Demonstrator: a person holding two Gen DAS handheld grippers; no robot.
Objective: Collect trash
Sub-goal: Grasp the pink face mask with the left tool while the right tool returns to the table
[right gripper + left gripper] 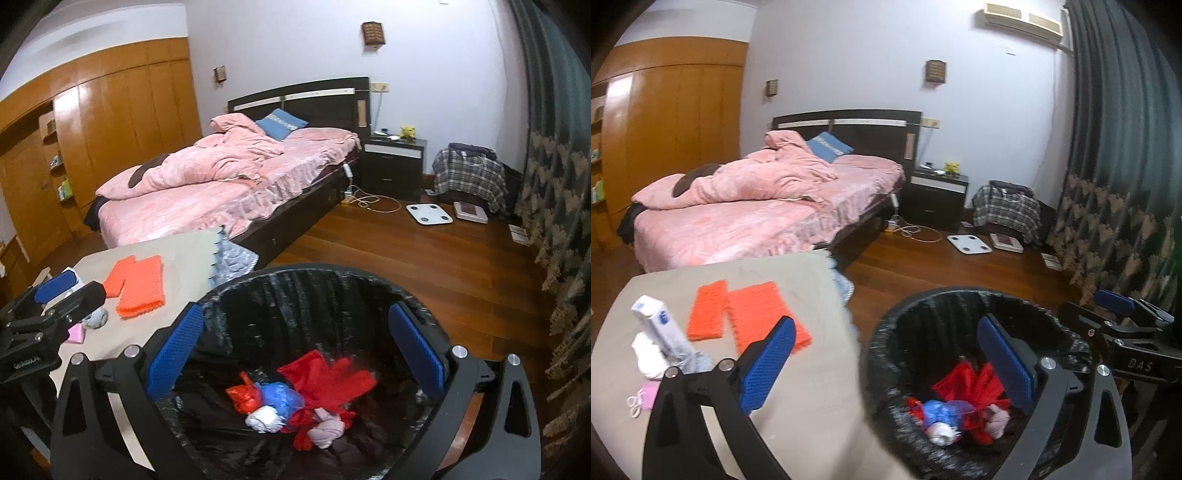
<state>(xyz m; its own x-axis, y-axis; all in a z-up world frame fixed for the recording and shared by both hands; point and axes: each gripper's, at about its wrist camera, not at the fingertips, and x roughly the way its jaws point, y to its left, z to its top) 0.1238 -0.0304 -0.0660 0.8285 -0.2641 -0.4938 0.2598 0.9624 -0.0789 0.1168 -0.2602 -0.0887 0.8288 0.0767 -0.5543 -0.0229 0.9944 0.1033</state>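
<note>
Two grippers hang over the scene, both with jaws spread wide and nothing between the blue pads; the right gripper (295, 350) sits directly above the trash bin (373, 275), a round bin lined with a black bag; the left gripper (886, 363) straddles the bin's rim, one finger over the beige table (798, 406) just beside the bin, the other over the bin's mouth. Inside the bin lie red plastic (325, 373), a blue wad (280, 395), a white crumpled ball (264, 419) and a pale pink wad (328, 430), touching one another. On the table beside the bin rest two orange mats (746, 314), a white box (659, 326) standing tilted, crumpled white tissue (646, 356) at its base, and a small pink piece (648, 395).
</note>
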